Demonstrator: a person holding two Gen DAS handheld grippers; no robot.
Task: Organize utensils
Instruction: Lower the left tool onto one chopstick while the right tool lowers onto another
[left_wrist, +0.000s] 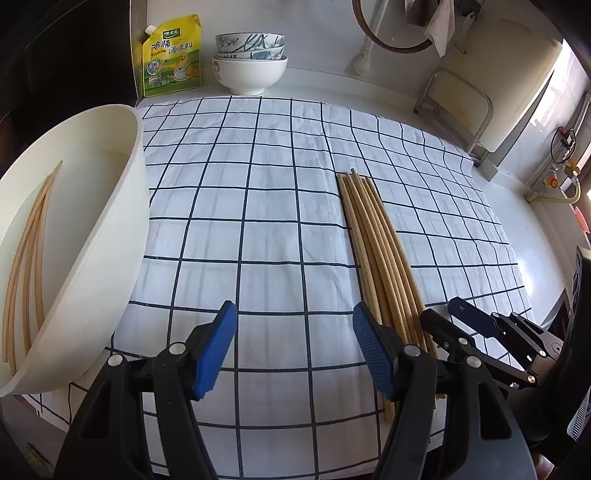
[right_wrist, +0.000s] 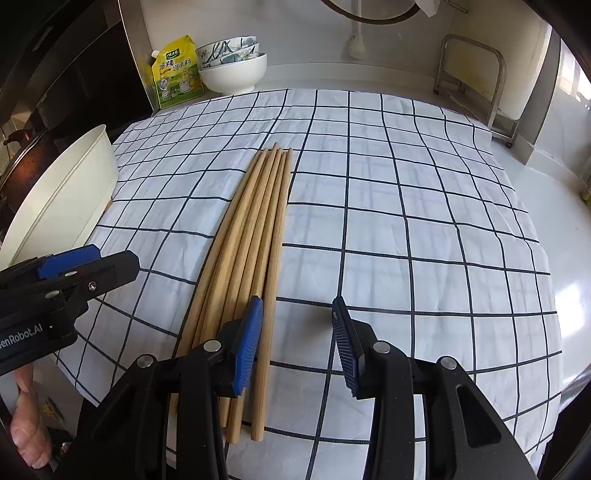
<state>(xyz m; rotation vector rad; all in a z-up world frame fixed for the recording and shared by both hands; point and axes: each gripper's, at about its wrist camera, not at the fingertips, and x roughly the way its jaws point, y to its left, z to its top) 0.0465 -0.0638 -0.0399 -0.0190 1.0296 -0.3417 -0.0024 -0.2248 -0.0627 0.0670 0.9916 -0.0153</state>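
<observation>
A bundle of wooden chopsticks (right_wrist: 255, 236) lies side by side on a white cloth with a dark grid (right_wrist: 406, 229), with the tips pointing away from both tongs. The right gripper (right_wrist: 297, 343) is above the near, thick ends of this bundle. Its jaws are released and nothing is between them: the left blue pad (right_wrist: 247, 347) is over the right side of the bundle, and the other pad is over bare cloth. The left gripper (left_wrist: 291, 350) stands just to the left of the same chopsticks (left_wrist: 373, 251). Its jaws are also apart and empty, and its right pad (left_wrist: 373, 354) covers the near ends of the sticks. Whether any pad touches the wood, I cannot tell.

Further left of the left gripper stands a cream plastic basin (left_wrist: 110, 229), tilted, with a few more chopsticks (left_wrist: 26, 251) inside. Far ahead of both tongs, near the wall, are stacked bowls (left_wrist: 249, 62) and beside them a yellow seasoning pouch (left_wrist: 171, 57).
</observation>
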